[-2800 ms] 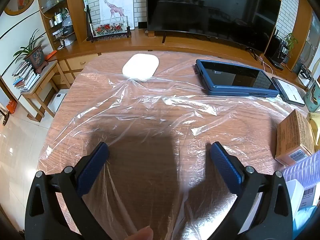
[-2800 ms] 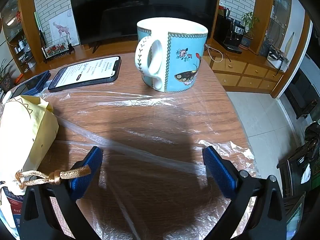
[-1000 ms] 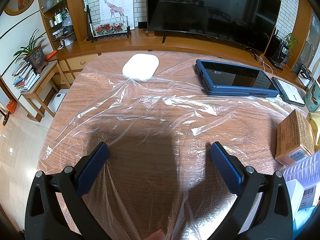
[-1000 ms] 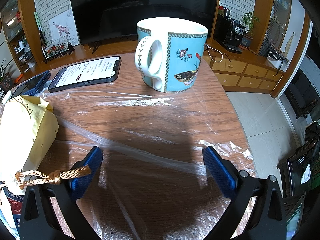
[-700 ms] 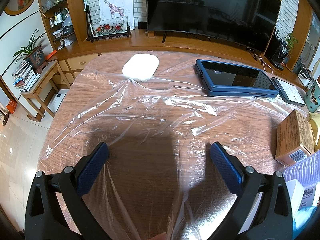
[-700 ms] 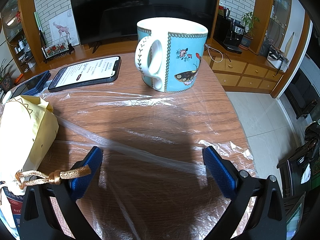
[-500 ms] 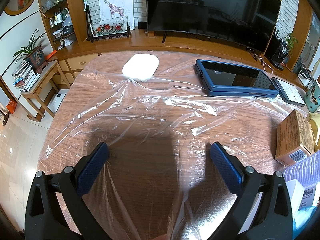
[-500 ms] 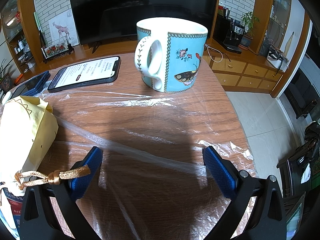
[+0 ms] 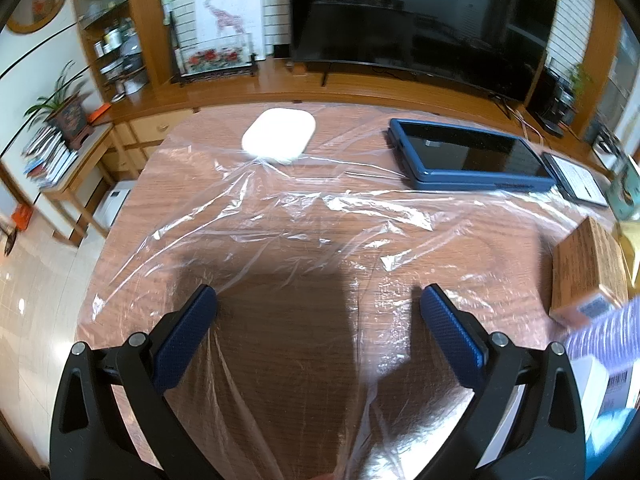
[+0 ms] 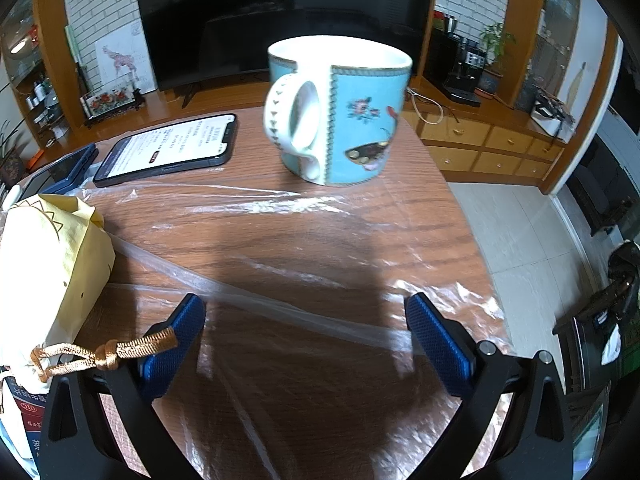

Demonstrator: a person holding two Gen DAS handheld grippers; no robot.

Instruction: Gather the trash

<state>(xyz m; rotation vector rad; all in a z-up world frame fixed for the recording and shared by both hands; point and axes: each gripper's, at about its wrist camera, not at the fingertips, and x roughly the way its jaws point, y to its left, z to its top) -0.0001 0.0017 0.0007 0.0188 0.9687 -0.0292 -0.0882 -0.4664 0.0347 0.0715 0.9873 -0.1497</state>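
Observation:
A big sheet of clear crinkled plastic film (image 9: 296, 220) lies spread over the wooden table (image 9: 132, 216); the same plastic film (image 10: 280, 216) runs under the right wrist view. My left gripper (image 9: 318, 304) hovers low over the film near the table's front edge, open, nothing between its blue pads (image 9: 188, 336). My right gripper (image 10: 306, 316) is open too, low over the film's right end, with a stretched fold of film crossing between its fingers (image 10: 440, 344). A gold drawstring cord (image 10: 104, 354) rests against its left finger.
Left wrist view: a white oval device (image 9: 279, 136), a blue-cased tablet (image 9: 468, 160), a brown carton (image 9: 588, 268). Right wrist view: a turquoise mug (image 10: 340, 112), a phone (image 10: 168, 148), a yellow pouch (image 10: 48, 256). Floor drops off right of the table (image 10: 452, 184).
Both views have shifted slightly and blurred: the right gripper has tilted so the mug sits further right and leans; the fingertip at the left view's bottom edge is gone.

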